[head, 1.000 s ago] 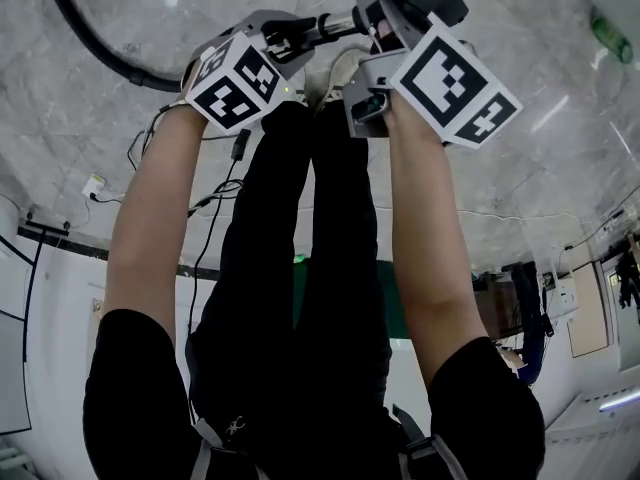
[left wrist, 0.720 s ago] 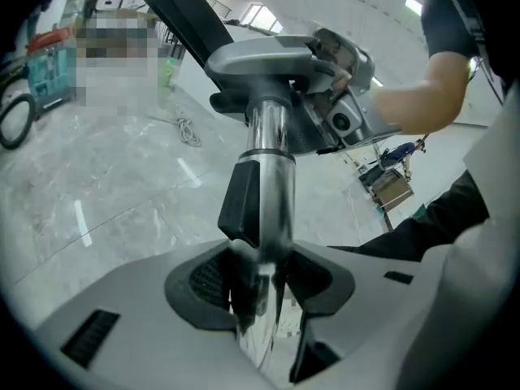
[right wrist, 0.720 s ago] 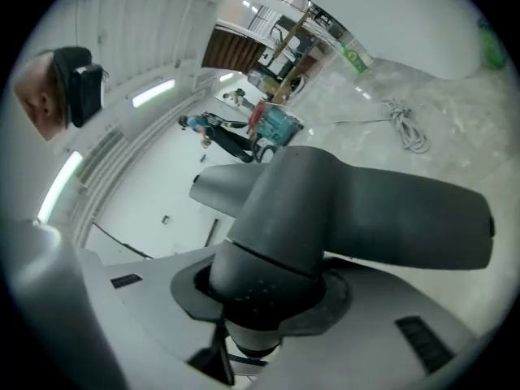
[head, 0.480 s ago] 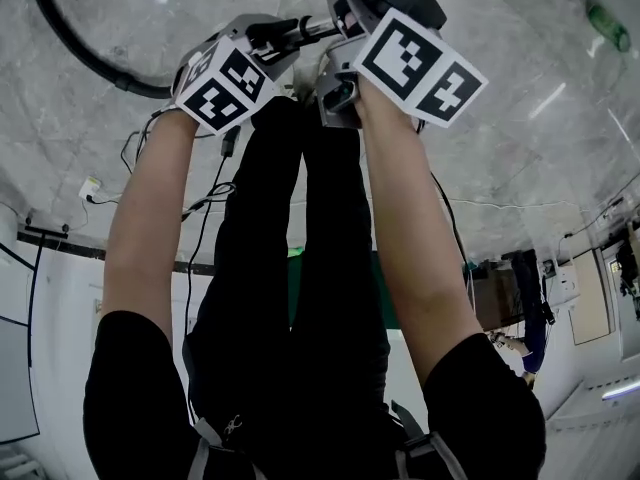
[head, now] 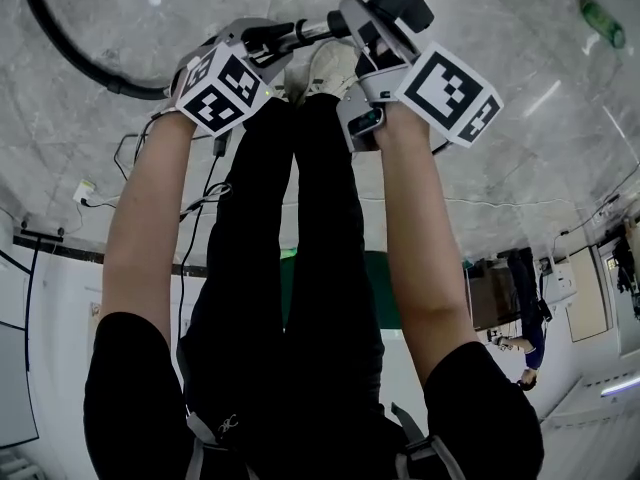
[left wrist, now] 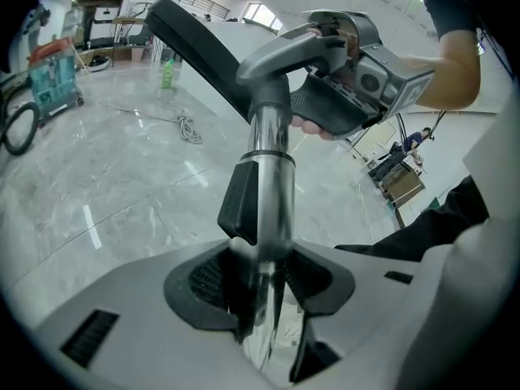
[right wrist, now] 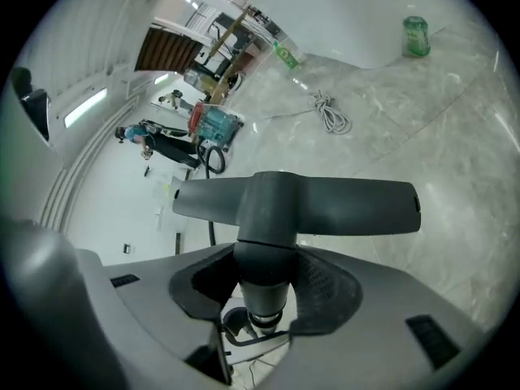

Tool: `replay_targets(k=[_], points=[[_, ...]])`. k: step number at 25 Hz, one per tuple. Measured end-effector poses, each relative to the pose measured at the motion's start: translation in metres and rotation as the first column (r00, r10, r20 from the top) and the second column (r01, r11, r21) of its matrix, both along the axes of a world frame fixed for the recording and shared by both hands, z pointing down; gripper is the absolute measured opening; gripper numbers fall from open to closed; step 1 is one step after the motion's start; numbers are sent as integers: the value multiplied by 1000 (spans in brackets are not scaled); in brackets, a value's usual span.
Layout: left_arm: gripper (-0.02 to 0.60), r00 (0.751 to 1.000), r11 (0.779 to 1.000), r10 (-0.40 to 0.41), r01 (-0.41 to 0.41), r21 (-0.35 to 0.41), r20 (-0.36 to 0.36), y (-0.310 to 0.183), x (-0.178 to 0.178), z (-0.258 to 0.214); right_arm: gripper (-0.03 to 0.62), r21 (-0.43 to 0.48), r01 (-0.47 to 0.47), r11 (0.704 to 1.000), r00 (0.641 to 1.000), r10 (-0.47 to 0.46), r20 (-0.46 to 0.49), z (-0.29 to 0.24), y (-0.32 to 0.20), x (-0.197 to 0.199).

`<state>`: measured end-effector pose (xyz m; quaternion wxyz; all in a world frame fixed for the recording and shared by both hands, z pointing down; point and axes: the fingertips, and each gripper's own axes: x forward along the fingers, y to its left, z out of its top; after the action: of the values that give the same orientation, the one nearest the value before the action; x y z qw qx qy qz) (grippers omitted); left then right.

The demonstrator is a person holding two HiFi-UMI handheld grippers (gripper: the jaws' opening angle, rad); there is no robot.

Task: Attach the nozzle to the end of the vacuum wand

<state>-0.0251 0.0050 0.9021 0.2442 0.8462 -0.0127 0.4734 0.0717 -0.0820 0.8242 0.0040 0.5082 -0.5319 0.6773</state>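
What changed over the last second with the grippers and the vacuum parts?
The right gripper, jaws opening with the neck of the nozzle between them, swung toward the left gripper, then back out. A white shoe came into view between them. The left gripper stays clamped on the vacuum wand.

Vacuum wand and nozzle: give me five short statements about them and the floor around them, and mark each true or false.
1. The left gripper has its jaws on the metal wand. True.
2. The right gripper has nothing between its jaws. False: the nozzle stands between them by its neck, and the jaws are opening.
3. The nozzle is bright red. False: it is dark grey.
4. A green bottle stands on the floor. True.
5. The floor is carpeted. False: it is polished, marble-like stone.
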Motion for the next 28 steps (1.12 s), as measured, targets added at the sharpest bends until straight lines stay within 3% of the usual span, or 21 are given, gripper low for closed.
replay_targets(k=[4,7,11,14,17,19,24,28], points=[[175,999,999,-28,28,-23,22,9,-3,5,178,-47,7,999,1000,-7,5,8,10,-1],[186,991,991,-131,132,-17,36,8,-5,16,179,-68,-21,998,1000,21,6,25,13,0],[206,970,972,-224,216,91,96,5,-9,20,179,-106,-39,994,999,42,30,57,21,3],[204,960,958,-268,256,127,87,12,-15,10,179,-179,-91,980,994,100,39,97,39,13],[195,935,945,-327,321,60,139,24,-32,10,181,-228,-121,966,992,128,19,133,56,24],[11,909,924,-376,382,1,183,28,-45,15,192,-258,-104,961,994,104,-11,155,65,27],[11,846,845,-502,524,-109,180,18,-52,25,210,-314,-94,945,995,74,-73,213,79,27],[11,846,842,-504,526,-118,174,6,-48,37,213,-303,-95,948,994,77,-74,248,73,21]])
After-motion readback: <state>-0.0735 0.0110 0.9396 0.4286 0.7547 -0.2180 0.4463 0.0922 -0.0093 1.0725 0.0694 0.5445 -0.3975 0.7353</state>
